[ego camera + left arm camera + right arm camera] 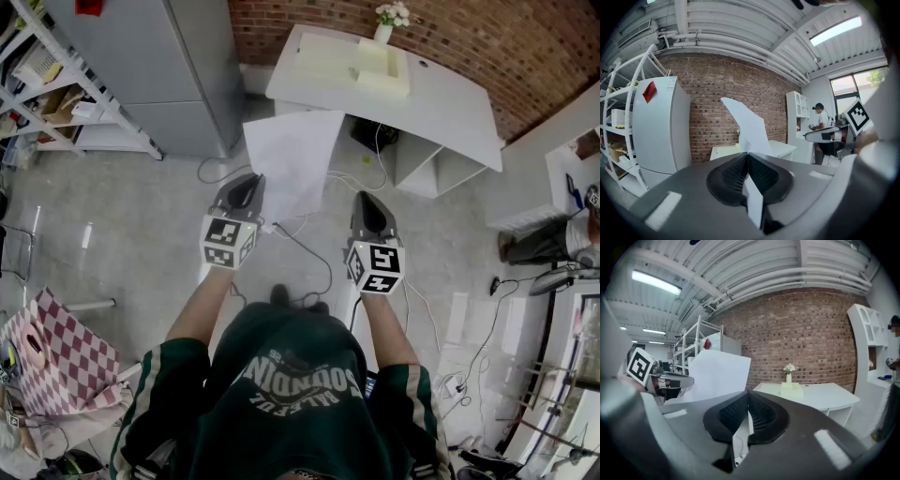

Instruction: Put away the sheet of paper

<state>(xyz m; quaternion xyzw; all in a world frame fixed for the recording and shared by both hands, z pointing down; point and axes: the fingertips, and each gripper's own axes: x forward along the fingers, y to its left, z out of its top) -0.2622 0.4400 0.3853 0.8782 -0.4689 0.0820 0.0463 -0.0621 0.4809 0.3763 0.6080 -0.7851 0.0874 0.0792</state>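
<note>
Short of the desk (450, 103), on the side away from the brick wall, the paper (295, 159) is held up in the air. Its near edge is pinched in the left gripper (248, 187), whose jaws are closed tight on it, while the rest of the sheet stands free toward the desk. Just right of the paper, equally short of the desk, the right gripper (367, 199) has its jaws brought together at the tips, and as far as I can make out nothing is caught between them.
</note>
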